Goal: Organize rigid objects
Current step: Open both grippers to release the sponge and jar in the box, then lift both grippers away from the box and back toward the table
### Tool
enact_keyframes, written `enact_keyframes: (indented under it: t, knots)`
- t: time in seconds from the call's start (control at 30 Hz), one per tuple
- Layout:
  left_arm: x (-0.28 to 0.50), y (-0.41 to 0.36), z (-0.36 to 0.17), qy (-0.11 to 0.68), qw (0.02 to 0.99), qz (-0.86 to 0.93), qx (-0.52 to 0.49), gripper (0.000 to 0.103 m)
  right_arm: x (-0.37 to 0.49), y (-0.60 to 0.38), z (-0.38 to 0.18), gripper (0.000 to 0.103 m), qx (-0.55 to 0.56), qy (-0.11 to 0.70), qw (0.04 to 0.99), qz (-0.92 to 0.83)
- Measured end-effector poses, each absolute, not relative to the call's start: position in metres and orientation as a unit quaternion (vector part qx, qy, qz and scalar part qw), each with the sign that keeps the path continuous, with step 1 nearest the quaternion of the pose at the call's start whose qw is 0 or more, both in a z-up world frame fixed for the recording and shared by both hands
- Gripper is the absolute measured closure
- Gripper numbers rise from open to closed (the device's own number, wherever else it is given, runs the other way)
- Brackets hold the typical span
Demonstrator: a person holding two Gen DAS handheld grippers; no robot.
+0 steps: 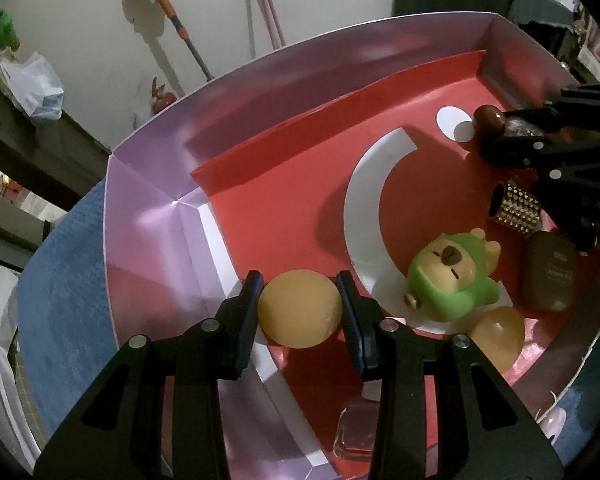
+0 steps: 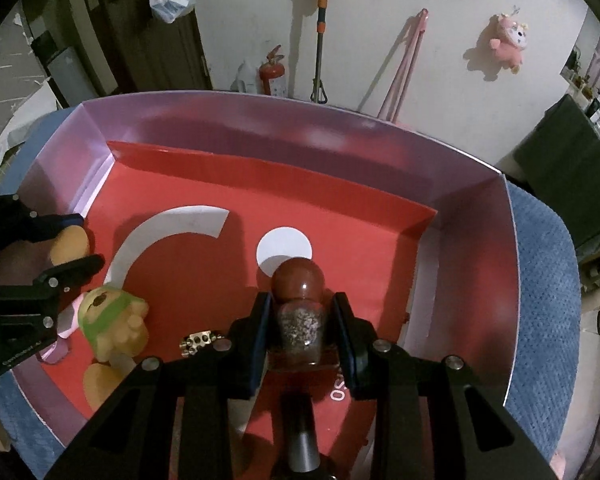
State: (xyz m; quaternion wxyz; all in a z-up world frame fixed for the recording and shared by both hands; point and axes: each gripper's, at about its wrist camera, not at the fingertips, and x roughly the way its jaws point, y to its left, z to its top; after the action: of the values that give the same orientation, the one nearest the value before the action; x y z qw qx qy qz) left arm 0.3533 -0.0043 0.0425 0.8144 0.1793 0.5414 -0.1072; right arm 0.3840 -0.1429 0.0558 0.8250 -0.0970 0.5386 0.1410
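My left gripper (image 1: pixel 300 308) is shut on a yellow ball (image 1: pixel 300 309) and hangs inside a shallow pink box with a red floor (image 1: pixel 292 184). My right gripper (image 2: pixel 300 330) is shut on a small glass bottle (image 2: pixel 300 328) with a round brown cap (image 2: pixel 298 280), over the same box (image 2: pixel 360 248). From the left wrist view the right gripper (image 1: pixel 512 132) and its bottle (image 1: pixel 490 118) show at the right edge. From the right wrist view the left gripper (image 2: pixel 74 246) and its ball (image 2: pixel 70 244) show at the left edge.
In the box lie a green-hooded toy figure (image 1: pixel 452 276), a second yellow ball (image 1: pixel 498 334), a studded cylinder (image 1: pixel 516 208), a brown case (image 1: pixel 550 272) and a clear cube (image 1: pixel 354 436). A metal cylinder (image 2: pixel 302 446) lies under my right gripper. The box sits on blue cloth (image 2: pixel 544 280).
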Motion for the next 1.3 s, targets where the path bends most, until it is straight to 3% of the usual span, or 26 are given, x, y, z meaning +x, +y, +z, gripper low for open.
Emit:
enact_keyframes:
  t: [0.83,0.97,1.13,1.3]
  knots:
    - [0.361,0.002,0.040,0.544,0.813,-0.108,0.179,0.066,0.388,-0.139,0.057,0.069,-0.096,0.545,0.821,0.139]
    - [0.357,-0.001,0.042,0.540,0.815,-0.110,0.178,0.058,0.388,-0.139,0.058,0.069,-0.094,0.546,0.821,0.139]
    - [0.354,-0.002,0.046,0.533,0.820,-0.109,0.180,0.052,0.387,-0.140,0.059,0.060,-0.091,0.548,0.820,0.139]
    - [0.353,0.000,0.050,0.530,0.824,-0.108,0.170,0.049,0.386,-0.141,0.057,0.058,-0.091,0.548,0.820,0.136]
